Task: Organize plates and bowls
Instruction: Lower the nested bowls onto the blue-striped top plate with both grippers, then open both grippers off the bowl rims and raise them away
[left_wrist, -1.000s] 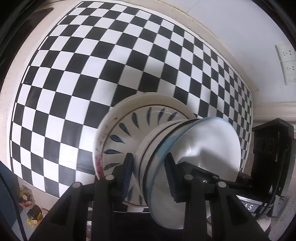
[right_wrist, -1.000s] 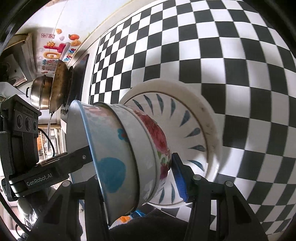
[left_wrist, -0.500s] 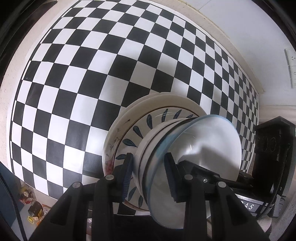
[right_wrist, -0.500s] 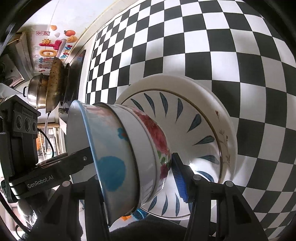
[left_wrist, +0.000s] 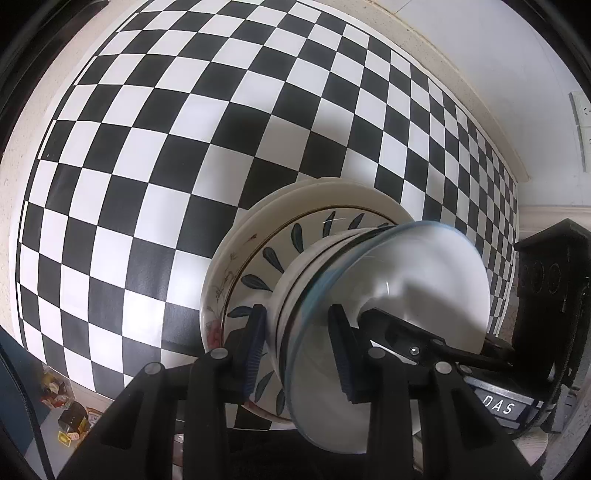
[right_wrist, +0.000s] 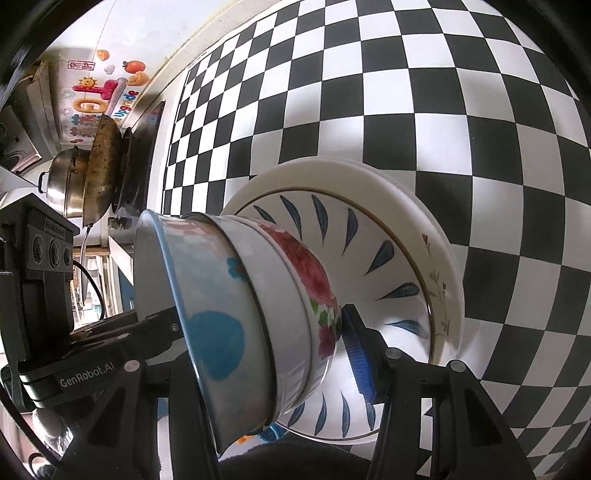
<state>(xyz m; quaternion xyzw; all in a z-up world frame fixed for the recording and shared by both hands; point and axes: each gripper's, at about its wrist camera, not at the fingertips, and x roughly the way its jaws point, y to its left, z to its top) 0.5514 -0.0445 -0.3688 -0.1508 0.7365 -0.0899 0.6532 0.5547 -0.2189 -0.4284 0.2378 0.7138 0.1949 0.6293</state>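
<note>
Ceramic bowls (right_wrist: 258, 314), nested, sit on stacked plates (right_wrist: 417, 236) on the checkered bench (left_wrist: 147, 147). Left gripper (left_wrist: 295, 347) and right gripper (right_wrist: 266, 339) each have fingers clamped across the bowls from opposite sides, apparently steadying the heavy pile together.

The left gripper (left_wrist: 297, 349) and the right gripper (right_wrist: 273, 350) each clamp opposite sides of the nested bowl stack (right_wrist: 255, 314), one finger inside the rim, one outside.
</note>
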